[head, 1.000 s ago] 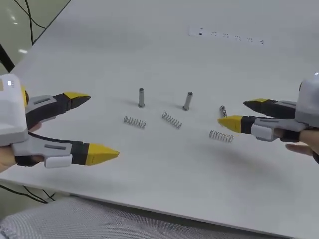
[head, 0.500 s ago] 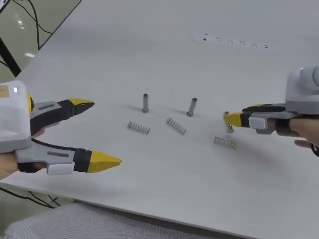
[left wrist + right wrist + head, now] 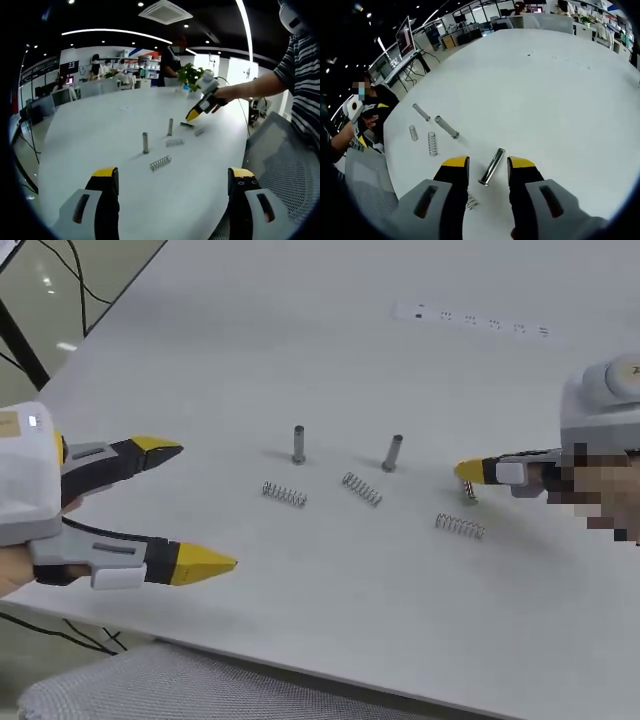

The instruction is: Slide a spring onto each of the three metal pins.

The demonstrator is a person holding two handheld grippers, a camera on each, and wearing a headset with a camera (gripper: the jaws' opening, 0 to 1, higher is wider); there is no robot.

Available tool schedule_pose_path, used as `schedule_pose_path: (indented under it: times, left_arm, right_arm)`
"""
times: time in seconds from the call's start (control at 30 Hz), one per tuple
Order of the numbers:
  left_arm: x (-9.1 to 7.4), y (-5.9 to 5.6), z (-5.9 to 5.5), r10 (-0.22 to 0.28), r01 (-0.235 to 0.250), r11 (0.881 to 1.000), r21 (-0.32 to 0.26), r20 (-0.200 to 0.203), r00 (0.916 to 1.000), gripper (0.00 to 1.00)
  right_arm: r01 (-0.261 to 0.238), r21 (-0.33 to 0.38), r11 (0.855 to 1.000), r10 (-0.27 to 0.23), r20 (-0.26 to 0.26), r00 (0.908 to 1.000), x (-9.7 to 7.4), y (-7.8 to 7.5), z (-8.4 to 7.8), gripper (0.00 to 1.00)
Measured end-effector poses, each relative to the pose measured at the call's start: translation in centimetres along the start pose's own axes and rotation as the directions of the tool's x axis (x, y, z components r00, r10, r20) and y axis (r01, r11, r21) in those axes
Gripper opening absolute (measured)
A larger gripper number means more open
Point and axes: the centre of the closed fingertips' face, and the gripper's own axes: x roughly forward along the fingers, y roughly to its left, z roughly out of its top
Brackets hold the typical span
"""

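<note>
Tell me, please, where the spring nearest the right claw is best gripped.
Near one end, I'd judge, pinching across the coils from above with the right claw. The spring lies flat on the table, so only its top and sides are open, leaving the other end free to thread.

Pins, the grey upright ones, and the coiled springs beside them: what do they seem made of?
Grey cylindrical pins: likely steel, satin finish, with a pale highlight along the shaft. Thin coiled springs: probably bare steel wire, silvery, open coils.
</note>
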Motion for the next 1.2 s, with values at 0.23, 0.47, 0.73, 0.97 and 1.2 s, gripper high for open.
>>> schedule_pose_path:
  times: [0.23, 0.47, 0.73, 0.97, 1.2]
  left_arm:
    - [0.1, 0.4, -0.5, 0.007, -0.007, 1.000, -0.008, 0.002, 1.0000, 0.88]
    - [0.3, 0.1, -0.8, -0.001, 0.001, 1.000, -0.017, 0.001, 1.0000, 0.87]
    - [-0.1, 0.4, -0.9, 0.010, -0.010, 1.000, -0.026, 0.005, 0.9999, 0.87]
    - [0.1, 0.3, -0.9, 0.007, -0.007, 0.999, -0.031, 0.003, 1.0000, 0.86]
    - [0.3, 0.1, -0.8, 0.006, -0.006, 1.000, -0.030, 0.006, 1.0000, 0.86]
  right_arm:
    - [0.041, 0.016, 0.999, -0.041, -0.034, 0.9986, 0.9, -0.6, 0.0, 0.29]
    - [0.069, 0.016, 0.997, -0.068, -0.073, 0.9950, 1.6, -0.9, -0.3, 0.24]
    - [0.115, -0.005, 0.993, -0.115, -0.100, 0.9883, 2.2, -1.0, -0.7, 0.16]
    - [0.150, -0.040, 0.988, -0.154, -0.104, 0.9826, 2.2, -0.8, -0.8, 0.13]
    - [0.157, -0.043, 0.987, -0.161, -0.108, 0.9811, 2.0, -0.8, -1.3, 0.10]
